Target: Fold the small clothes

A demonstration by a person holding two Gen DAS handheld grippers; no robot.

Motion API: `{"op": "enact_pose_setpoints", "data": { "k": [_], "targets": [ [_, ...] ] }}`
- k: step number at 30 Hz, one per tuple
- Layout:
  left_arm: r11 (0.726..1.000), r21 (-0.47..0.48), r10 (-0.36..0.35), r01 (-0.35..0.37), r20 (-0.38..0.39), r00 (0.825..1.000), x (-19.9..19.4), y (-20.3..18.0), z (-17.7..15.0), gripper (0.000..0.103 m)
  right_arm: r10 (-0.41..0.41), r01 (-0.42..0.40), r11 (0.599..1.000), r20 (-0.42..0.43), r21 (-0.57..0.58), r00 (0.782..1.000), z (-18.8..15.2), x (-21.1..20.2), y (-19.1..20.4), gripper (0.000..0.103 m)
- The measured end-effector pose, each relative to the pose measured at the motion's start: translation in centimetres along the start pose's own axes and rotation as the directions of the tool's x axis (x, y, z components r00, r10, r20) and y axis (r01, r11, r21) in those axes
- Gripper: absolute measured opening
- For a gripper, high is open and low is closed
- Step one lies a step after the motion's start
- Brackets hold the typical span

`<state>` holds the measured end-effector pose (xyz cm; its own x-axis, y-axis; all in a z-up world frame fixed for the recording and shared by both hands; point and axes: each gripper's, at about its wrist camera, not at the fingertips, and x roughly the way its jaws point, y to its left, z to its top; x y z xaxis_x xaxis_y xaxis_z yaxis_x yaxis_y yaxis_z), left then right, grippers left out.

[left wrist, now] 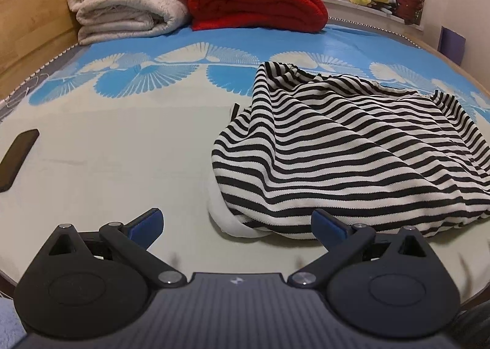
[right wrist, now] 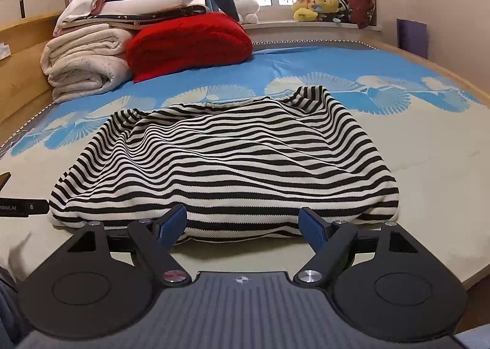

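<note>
Both grippers, left gripper [left wrist: 237, 228] and right gripper [right wrist: 243, 225], are held with jaws spread wide, nothing clamped. Just beyond, the striped garment [right wrist: 226, 165] is laid rumpled on the bed [right wrist: 428, 146]. Folded blankets [right wrist: 92, 58] are stacked farthest back.

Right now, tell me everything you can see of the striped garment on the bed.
The striped garment is a black-and-white horizontally striped piece that looks like soft knit fabric. It lies rumpled on the bed sheet, roughly folded over, with ripples across its top and two corners poking up at the far edge. A white inner layer shows along its near hem. Both the right gripper and the left gripper are open and grip none of it.
</note>
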<state>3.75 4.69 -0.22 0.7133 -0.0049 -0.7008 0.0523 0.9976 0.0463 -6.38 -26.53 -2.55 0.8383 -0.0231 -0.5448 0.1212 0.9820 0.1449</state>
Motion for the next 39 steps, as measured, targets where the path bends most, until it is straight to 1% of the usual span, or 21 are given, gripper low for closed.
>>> {"op": "enact_pose_setpoints", "data": {
  "k": [6, 13, 20, 23, 26, 28, 29, 31, 33, 34, 35, 37, 38, 39],
  "targets": [
    [1.0, -0.012, -0.005, 0.005, -0.013, 1.0, 0.4, -0.1, 0.1, 0.103, 0.006, -0.005, 1.0, -0.012, 0.024, 1.0, 0.0, 0.3, -0.5, 0.081],
    [0.999, -0.035, -0.014, 0.013, -0.026, 1.0, 0.8, 0.1, 0.2, 0.103, 0.024, -0.018, 0.991, -0.045, 0.129, 0.999, 0.3, 0.9, -1.7, 0.081],
    [0.997, -0.067, -0.028, 0.026, -0.03, 0.999, 1.0, 0.5, 0.6, 0.103, 0.013, -0.006, 0.99, -0.047, 0.143, 0.999, 0.3, 1.1, -2.0, 0.081],
    [0.994, -0.102, -0.035, 0.032, -0.029, 0.999, 0.9, 1.1, 0.9, 0.103, 0.018, -0.002, 0.974, -0.065, 0.226, 0.998, 0.4, 1.5, -3.5, 0.081],
    [0.989, -0.145, -0.026, 0.02, -0.041, 0.999, 1.3, 2.1, 1.3, 0.103, 0.043, -0.007, 0.941, -0.1, 0.337, 0.994, 0.3, 2.3, -5.5, 0.081],
    [0.987, -0.159, -0.011, 0.001, -0.057, 0.998, 1.7, 2.7, 1.7, 0.103, 0.053, 0.0, 0.904, -0.111, 0.428, 0.992, 0.1, 2.7, -7.2, 0.081],
    [0.987, -0.158, 0.001, -0.012, -0.07, 0.998, 2.0, 2.9, 2.0, 0.103, 0.056, 0.005, 0.871, -0.11, 0.491, 0.992, 0.0, 2.9, -8.4, 0.081],
    [0.985, -0.168, 0.02, -0.035, -0.087, 0.996, 2.5, 3.7, 2.5, 0.103, 0.057, 0.017, 0.784, -0.099, 0.62, 0.993, -0.3, 3.2, -10.8, 0.081],
    [0.979, -0.198, 0.02, -0.041, -0.107, 0.994, 3.2, 4.6, 3.1, 0.103, 0.052, 0.027, 0.69, -0.087, 0.723, 0.995, -0.7, 3.6, -12.7, 0.081],
    [0.976, -0.213, 0.017, -0.042, -0.118, 0.993, 3.5, 5.0, 3.5, 0.103, 0.047, 0.031, 0.635, -0.078, 0.772, 0.996, -1.0, 3.8, -13.7, 0.081],
    [0.972, -0.229, 0.016, -0.045, -0.127, 0.992, 3.9, 5.5, 3.8, 0.103, 0.038, 0.038, 0.578, -0.073, 0.815, 0.997, -1.3, 4.1, -14.5, 0.081],
    [0.967, -0.247, 0.023, -0.057, -0.139, 0.99, 4.5, 6.1, 4.4, 0.103, 0.019, 0.061, 0.482, -0.08, 0.874, 0.997, -1.8, 5.0, -15.6, 0.082],
    [0.966, -0.25, 0.027, -0.062, -0.143, 0.989, 4.8, 6.4, 4.6, 0.103, 0.015, 0.067, 0.45, -0.083, 0.891, 0.996, -1.8, 5.4, -15.8, 0.083],
    [0.965, -0.254, 0.03, -0.068, -0.15, 0.988, 5.2, 6.7, 4.8, 0.103, 0.015, 0.065, 0.427, -0.078, 0.902, 0.997, -1.8, 5.9, -15.9, 0.083]
  ]
}}
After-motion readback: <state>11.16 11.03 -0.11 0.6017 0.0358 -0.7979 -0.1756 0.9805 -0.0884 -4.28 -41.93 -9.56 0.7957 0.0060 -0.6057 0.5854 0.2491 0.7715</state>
